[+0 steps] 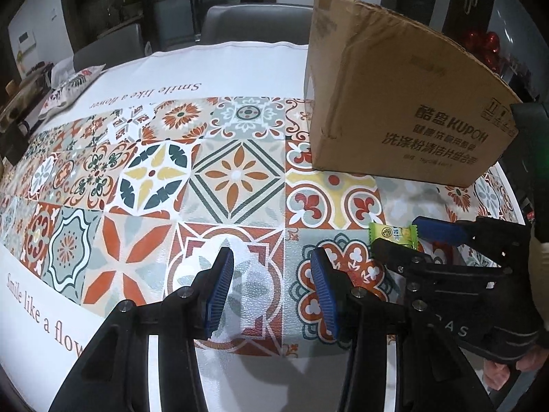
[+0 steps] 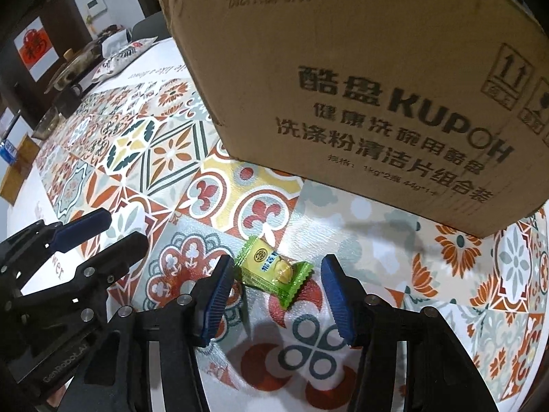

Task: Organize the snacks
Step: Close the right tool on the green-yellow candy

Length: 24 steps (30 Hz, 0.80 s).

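A small green and yellow wrapped candy point(image 2: 274, 271) lies on the patterned tablecloth point(image 2: 164, 158), just in front of my right gripper point(image 2: 278, 295). That gripper is open, its blue pads either side of the candy's near end, not touching it. The candy also shows in the left wrist view point(image 1: 393, 233), partly hidden behind the right gripper point(image 1: 408, 237). My left gripper point(image 1: 272, 288) is open and empty over the cloth, to the left of the candy. A brown cardboard box point(image 2: 360, 86) stands right behind the candy; it also shows in the left wrist view point(image 1: 394, 103).
A patterned snack bag point(image 1: 72, 86) lies at the far left edge of the table, beside dishes and clutter point(image 2: 75, 65). Grey chairs point(image 1: 254, 24) stand behind the table. The left gripper point(image 2: 79, 240) shows at the left of the right wrist view.
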{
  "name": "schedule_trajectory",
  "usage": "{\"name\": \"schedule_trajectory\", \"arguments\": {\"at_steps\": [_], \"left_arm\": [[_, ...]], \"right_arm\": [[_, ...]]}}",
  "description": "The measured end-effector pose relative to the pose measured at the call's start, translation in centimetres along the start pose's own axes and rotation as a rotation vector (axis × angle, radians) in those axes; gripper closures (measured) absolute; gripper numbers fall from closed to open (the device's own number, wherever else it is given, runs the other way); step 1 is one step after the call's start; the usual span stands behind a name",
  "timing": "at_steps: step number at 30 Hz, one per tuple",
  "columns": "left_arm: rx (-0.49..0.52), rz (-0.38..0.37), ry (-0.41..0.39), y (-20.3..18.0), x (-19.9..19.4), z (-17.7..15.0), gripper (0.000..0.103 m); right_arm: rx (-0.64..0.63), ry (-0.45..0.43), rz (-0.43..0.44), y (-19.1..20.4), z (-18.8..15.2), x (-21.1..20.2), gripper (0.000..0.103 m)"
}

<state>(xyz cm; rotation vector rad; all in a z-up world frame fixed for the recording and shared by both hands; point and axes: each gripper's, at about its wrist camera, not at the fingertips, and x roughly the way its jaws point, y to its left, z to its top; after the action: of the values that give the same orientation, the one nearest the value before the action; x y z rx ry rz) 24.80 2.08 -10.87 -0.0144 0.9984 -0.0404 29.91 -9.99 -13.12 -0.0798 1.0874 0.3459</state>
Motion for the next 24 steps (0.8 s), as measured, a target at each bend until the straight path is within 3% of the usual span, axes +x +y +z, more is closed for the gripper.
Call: {"name": "schedule_trajectory", "arguments": {"at_steps": [4, 11, 24], "left_arm": [[-0.003, 0.001, -0.001, 0.1, 0.0, 0.0, 0.057], [-0.002, -0.005, 0.005, -0.1, 0.2, -0.1, 0.057], [0.024, -0.008, -0.039, -0.9, -1.7, 0.4, 0.057]], "right_arm": [[-0.018, -0.005, -0.014, 0.4, -0.1, 0.2, 0.056], [-0.051, -0.021, -0.037, 0.6, -0.5, -0.1, 0.078], [0.003, -0.087, -0.014, 0.3, -1.3, -2.8, 0.081]]}}
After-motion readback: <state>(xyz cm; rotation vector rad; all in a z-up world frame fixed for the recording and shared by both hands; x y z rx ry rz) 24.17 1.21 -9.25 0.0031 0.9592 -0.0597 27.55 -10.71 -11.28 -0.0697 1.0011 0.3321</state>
